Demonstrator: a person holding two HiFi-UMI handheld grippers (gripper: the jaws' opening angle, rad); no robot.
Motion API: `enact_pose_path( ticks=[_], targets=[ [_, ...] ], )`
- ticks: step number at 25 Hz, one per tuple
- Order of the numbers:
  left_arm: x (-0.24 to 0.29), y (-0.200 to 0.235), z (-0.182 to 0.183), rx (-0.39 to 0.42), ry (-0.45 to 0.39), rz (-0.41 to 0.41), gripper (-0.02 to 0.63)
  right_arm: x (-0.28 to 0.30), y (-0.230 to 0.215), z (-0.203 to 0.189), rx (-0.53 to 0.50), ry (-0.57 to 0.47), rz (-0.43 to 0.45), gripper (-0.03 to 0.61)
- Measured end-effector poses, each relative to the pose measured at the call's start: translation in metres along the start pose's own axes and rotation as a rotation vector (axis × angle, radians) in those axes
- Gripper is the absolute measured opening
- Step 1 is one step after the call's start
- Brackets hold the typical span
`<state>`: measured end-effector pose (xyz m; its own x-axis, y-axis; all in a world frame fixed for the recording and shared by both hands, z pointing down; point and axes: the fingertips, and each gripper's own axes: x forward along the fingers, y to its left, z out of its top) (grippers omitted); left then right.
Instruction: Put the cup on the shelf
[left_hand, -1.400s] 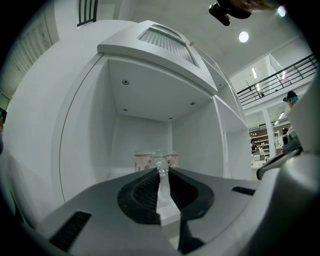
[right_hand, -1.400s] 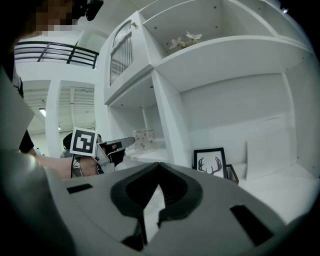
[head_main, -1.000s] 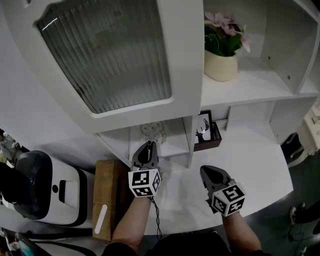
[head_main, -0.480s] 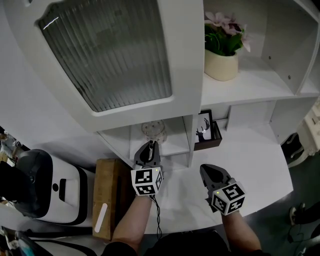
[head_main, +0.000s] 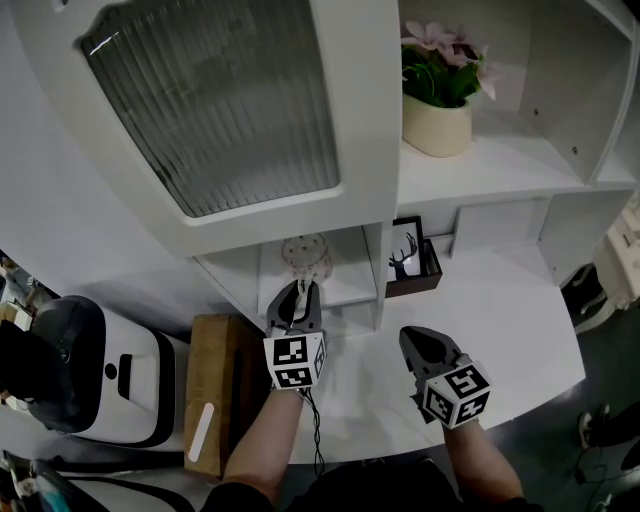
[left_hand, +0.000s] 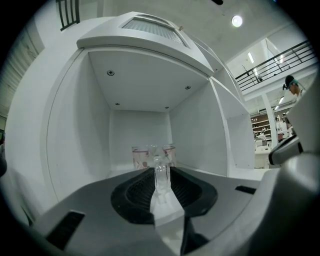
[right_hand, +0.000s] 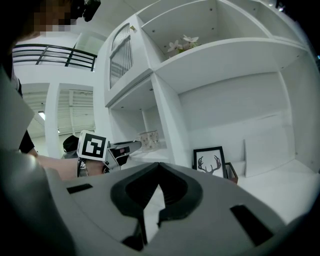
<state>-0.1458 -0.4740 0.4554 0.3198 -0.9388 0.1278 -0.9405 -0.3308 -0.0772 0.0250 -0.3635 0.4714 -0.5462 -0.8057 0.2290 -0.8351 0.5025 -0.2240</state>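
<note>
A clear glass cup (head_main: 305, 256) with a pink flower pattern stands in the low shelf compartment (head_main: 347, 290) under the cabinet door. In the left gripper view the cup (left_hand: 153, 156) sits at the compartment's floor edge, with its clear handle between my jaws. My left gripper (head_main: 297, 291) (left_hand: 161, 172) is shut on that handle. To its right my right gripper (head_main: 412, 342) (right_hand: 159, 169) hovers over the white counter, shut and holding nothing. The right gripper view also shows the left gripper (right_hand: 125, 146) at the cup (right_hand: 149, 139).
A framed deer picture (head_main: 405, 255) leans in the compartment to the right. A flower pot (head_main: 437, 125) stands on the upper shelf. A ribbed-glass cabinet door (head_main: 220, 100) hangs overhead. A wooden box (head_main: 215, 390) and a white-and-black appliance (head_main: 110, 390) sit to the left.
My left gripper and the cup have crept slightly deeper into the shelf compartment. The right gripper has stayed in place.
</note>
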Motion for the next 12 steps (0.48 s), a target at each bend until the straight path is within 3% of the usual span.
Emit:
enact_pose_path(
  ticks=[11,12],
  targets=[
    [-0.042,-0.005,-0.011,-0.030,0.017,0.032,0.092,-0.017,0.014,-0.002,-0.025,-0.002,0.048,0.003],
    [-0.048,-0.006,-0.011,-0.033,0.019,0.041,0.070,-0.019,0.016,-0.002,-0.029,-0.001,0.057,0.003]
  ],
)
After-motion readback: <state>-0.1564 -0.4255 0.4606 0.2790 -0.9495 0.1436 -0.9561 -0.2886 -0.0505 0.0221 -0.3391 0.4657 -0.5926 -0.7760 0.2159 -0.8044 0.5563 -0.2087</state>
